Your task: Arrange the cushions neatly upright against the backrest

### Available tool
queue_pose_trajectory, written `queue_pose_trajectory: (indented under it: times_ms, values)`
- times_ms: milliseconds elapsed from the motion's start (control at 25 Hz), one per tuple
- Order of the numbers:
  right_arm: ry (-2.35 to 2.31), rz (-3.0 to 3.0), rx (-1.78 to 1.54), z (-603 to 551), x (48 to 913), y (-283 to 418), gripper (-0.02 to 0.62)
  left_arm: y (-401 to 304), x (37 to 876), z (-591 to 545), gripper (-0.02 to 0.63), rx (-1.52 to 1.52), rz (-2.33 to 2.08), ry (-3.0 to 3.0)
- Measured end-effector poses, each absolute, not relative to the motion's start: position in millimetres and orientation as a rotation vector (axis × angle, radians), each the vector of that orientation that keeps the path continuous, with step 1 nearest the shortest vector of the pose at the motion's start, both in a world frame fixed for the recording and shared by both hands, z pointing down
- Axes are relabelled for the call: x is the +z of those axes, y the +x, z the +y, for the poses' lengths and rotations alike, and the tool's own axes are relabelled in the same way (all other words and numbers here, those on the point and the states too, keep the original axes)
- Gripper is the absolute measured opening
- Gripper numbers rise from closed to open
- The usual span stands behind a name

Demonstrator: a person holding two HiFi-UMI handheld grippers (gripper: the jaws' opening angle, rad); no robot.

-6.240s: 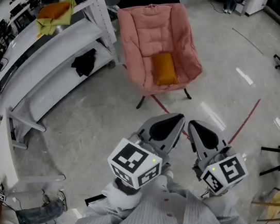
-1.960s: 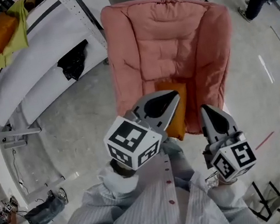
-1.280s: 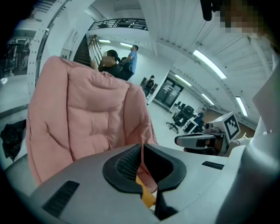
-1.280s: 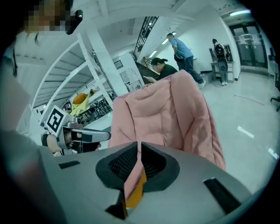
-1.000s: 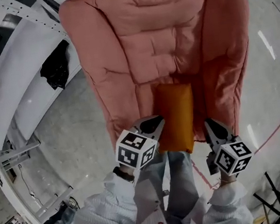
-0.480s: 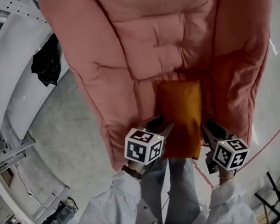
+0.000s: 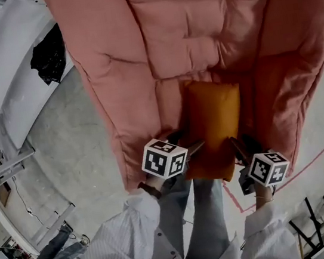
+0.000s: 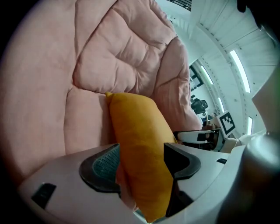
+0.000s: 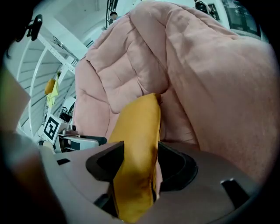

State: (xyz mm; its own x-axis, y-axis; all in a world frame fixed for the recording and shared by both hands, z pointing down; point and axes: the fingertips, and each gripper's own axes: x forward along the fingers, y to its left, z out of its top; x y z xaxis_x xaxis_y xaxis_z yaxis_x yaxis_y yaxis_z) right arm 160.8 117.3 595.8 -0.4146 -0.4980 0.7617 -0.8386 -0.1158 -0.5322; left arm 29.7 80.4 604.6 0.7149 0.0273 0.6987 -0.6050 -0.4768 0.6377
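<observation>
An orange cushion [image 7: 215, 121] lies flat on the seat of a padded pink chair [image 7: 183, 32], its far end near the backrest. My left gripper [image 7: 190, 149] is at the cushion's near left corner and my right gripper [image 7: 237, 146] at its near right corner. In the left gripper view the jaws are opening, and the left gripper [image 8: 140, 164] straddles the cushion [image 8: 135, 131] edge-on. In the right gripper view the right gripper [image 9: 138, 164] is opening too, with the cushion [image 9: 138, 131] standing between its pads. The cushion fills both gaps and neither pair of pads squeezes it.
White shelving [image 7: 3, 77] with a black cloth [image 7: 48, 52] on it runs along the left. Red tape [image 7: 311, 158] crosses the grey floor at the right. A folding frame [image 7: 322, 231] stands at the bottom right. The chair's puffy arms rise on both sides of the cushion.
Both grippers have moved forward to the cushion's near end. Their jaws, shut a second ago, have spread and now stand on either side of the cushion.
</observation>
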Motion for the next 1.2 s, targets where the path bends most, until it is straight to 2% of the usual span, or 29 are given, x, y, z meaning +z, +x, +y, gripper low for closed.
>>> queue_pose_trajectory:
  times_ms: [200, 520, 880, 1200]
  values:
    - [1.438, -1.805, 1.61, 111, 614, 150, 0.209, 33, 618, 91, 0.328, 0.844, -0.342, 1.889]
    - [1.413, -1.759, 1.71, 115, 625, 148, 0.216, 41, 631, 104, 0.33, 0.884, -0.337, 1.831]
    - [1.415, -1.742, 1.595, 123, 618, 153, 0.11, 58, 626, 116, 0.21, 0.952, -0.404, 1.86]
    - [1.401, -1.749, 1.534, 106, 615, 139, 0.081, 43, 625, 102, 0.18, 0.922, -0.503, 1.861]
